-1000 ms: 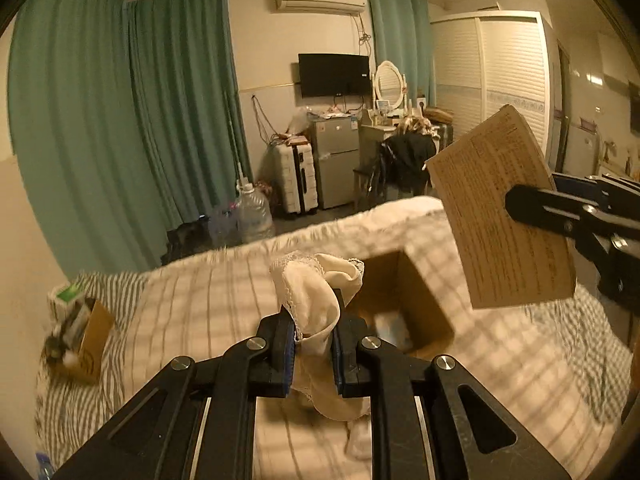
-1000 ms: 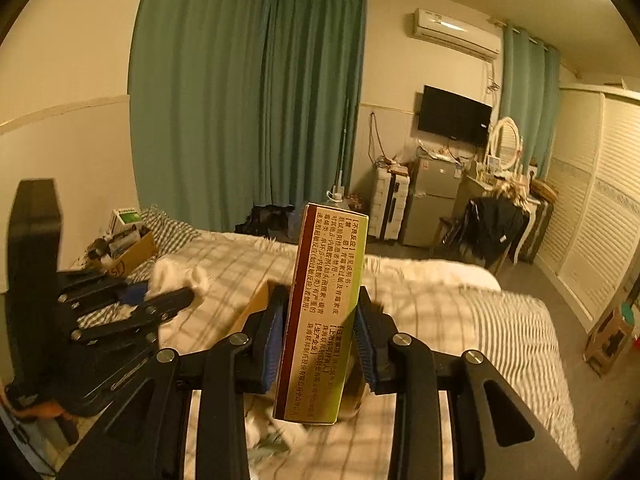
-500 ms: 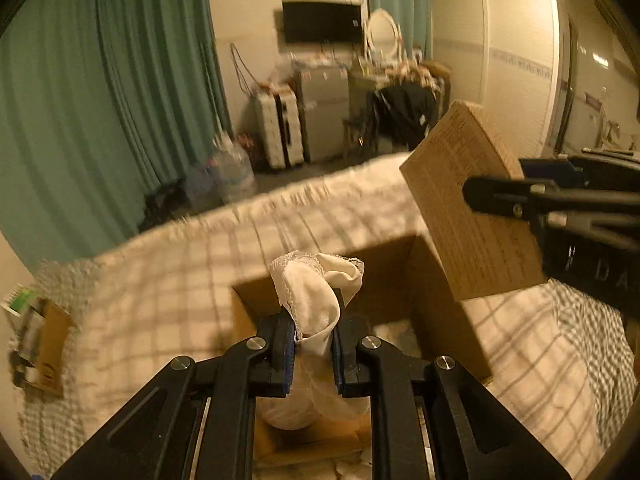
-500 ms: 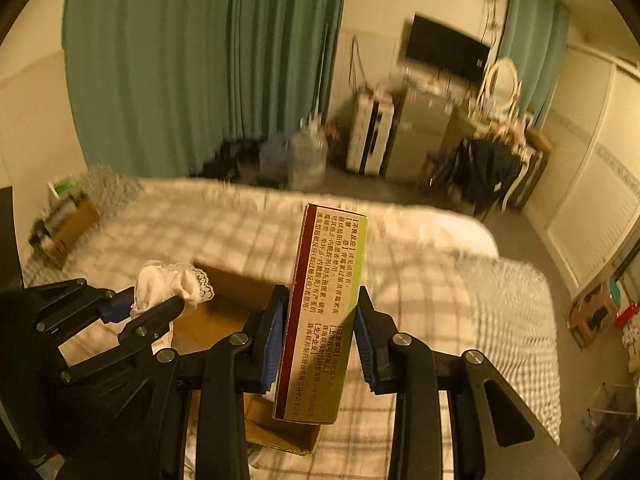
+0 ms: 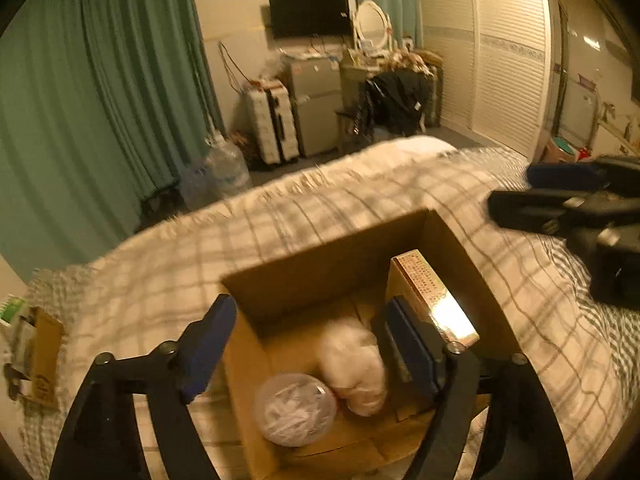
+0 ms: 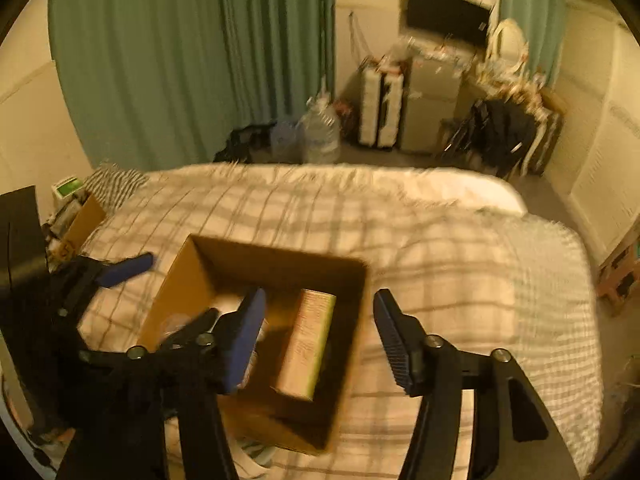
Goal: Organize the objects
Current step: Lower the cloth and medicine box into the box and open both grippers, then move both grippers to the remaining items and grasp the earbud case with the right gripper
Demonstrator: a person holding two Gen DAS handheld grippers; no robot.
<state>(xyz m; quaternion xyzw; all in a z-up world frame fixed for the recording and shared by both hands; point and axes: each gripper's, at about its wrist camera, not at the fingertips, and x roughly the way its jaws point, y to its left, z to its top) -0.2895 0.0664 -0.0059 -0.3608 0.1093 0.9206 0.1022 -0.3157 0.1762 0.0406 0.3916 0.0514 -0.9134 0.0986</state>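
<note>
We hold both grippers over an open cardboard box (image 5: 320, 256) that sits on the checked bedspread (image 5: 160, 272). Our left gripper (image 5: 308, 344) has its jaws spread wide and holds nothing; its blue pads (image 5: 208, 340) straddle the near left part of the box. Below it, on the box floor, lies the white cloth (image 5: 354, 364), bunched up and blurred, touching a clear round tub (image 5: 296, 408) beside it. Our right gripper (image 6: 320, 340) is also wide apart and empty, hanging above the right half of the box (image 6: 192, 280). Under it the carton (image 6: 308, 340) stands in the box on its long edge, against the right wall; in the left view the carton (image 5: 434, 294) shows glare on its top face. A second small box (image 5: 44, 352) of odds and ends sits at the bed's far left edge.
</note>
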